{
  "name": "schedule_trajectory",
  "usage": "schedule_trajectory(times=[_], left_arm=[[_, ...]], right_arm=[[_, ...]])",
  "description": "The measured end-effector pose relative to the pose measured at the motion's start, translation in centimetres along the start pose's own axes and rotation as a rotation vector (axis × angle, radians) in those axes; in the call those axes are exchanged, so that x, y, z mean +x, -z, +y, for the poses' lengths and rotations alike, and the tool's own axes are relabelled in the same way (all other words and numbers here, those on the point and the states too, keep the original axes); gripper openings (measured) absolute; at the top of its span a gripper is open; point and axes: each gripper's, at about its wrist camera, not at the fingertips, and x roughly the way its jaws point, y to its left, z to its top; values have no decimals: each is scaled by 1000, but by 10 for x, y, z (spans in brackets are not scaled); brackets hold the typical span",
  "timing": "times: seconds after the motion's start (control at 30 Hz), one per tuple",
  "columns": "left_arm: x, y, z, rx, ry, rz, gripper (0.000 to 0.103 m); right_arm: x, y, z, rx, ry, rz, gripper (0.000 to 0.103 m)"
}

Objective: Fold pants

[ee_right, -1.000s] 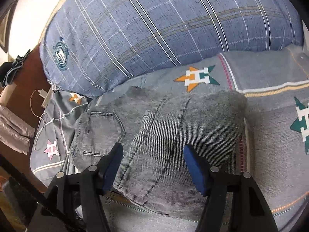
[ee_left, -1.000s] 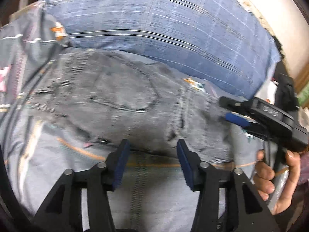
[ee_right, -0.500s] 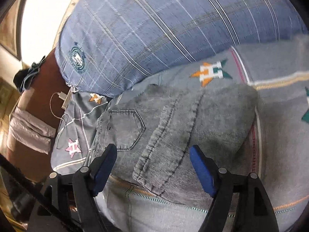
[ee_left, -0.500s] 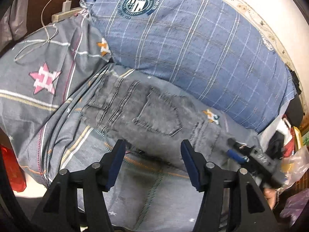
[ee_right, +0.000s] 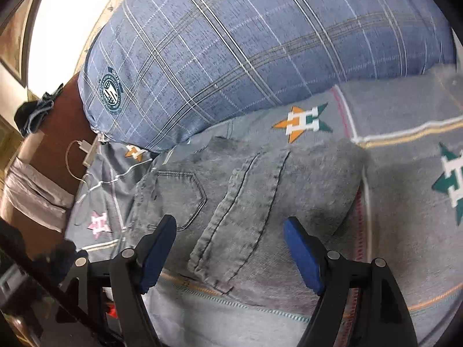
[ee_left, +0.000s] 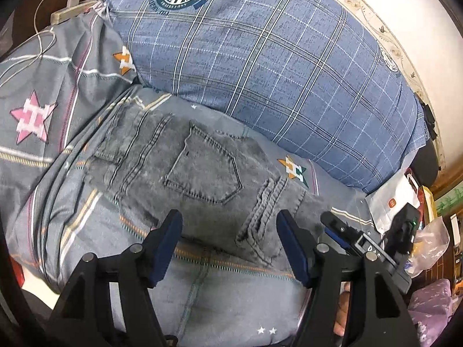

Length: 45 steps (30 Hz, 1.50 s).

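Note:
The grey denim pants [ee_left: 202, 179] lie folded into a compact bundle on the grey patterned bed cover, back pocket up; they also show in the right wrist view [ee_right: 260, 199]. My left gripper [ee_left: 228, 245] is open and empty, held just in front of the bundle's near edge. My right gripper [ee_right: 228, 251] is open and empty, above the bundle's near edge. The right gripper also shows at the lower right of the left wrist view [ee_left: 332, 222], beside the bundle's right end.
A large blue plaid pillow [ee_left: 260, 66] lies right behind the pants. A charger and white cable [ee_left: 69, 5] lie at the far left on the wooden edge. Bags and clutter [ee_left: 405, 202] sit to the right of the bed.
Both grippers have pulled back and up from the pants, so the bundle looks smaller and farther. Both stay open. The pants have not moved.

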Motion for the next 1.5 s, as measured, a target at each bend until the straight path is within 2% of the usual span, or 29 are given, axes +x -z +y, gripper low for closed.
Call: schedule_trajectory(times=[0.2, 0.4, 0.5, 0.57, 0.6, 0.7, 0.73, 0.8, 0.87, 0.97, 1.1, 1.17, 1.23, 1.33, 1.5], left_arm=[[16, -7, 12, 26, -3, 7, 67], [32, -2, 47, 48, -2, -39, 67], [43, 3, 69, 57, 13, -72, 67], [50, 4, 85, 11, -13, -36, 67], [49, 2, 89, -10, 10, -33, 67], [34, -4, 91, -22, 44, -66, 67], [32, -4, 89, -3, 32, -93, 72], [36, -4, 90, -2, -27, -97, 72], [43, -6, 89, -7, -33, -65, 72], [46, -3, 85, 11, -42, -49, 72], [42, 2, 74, 31, -81, -43, 72], [34, 5, 66, 25, -74, -32, 72], [24, 8, 56, 33, -72, -41, 72], [4, 14, 31, 74, -108, -68, 72], [-18, 26, 3, 97, -123, -53, 72]], right_arm=[[-7, 1, 15, -31, 46, -80, 82], [-18, 6, 42, -72, 113, -189, 82], [-14, 8, 56, -51, 115, -160, 82], [-11, 8, 65, -15, 86, -115, 82], [-9, 9, 70, -10, 64, -100, 82], [-3, 18, 85, -91, 50, -132, 82], [1, 22, 85, -103, 64, -140, 82], [16, 29, 80, -76, 102, -99, 82], [28, 35, 71, -34, 32, -49, 82], [36, 34, 59, 16, 3, 2, 82], [29, 31, 46, 85, -63, 2, 82], [25, 30, 44, 97, -88, 6, 82], [18, 30, 41, 118, -134, 7, 82], [6, 27, 39, 140, -206, -6, 82], [-11, 25, 38, 145, -245, -36, 82]])
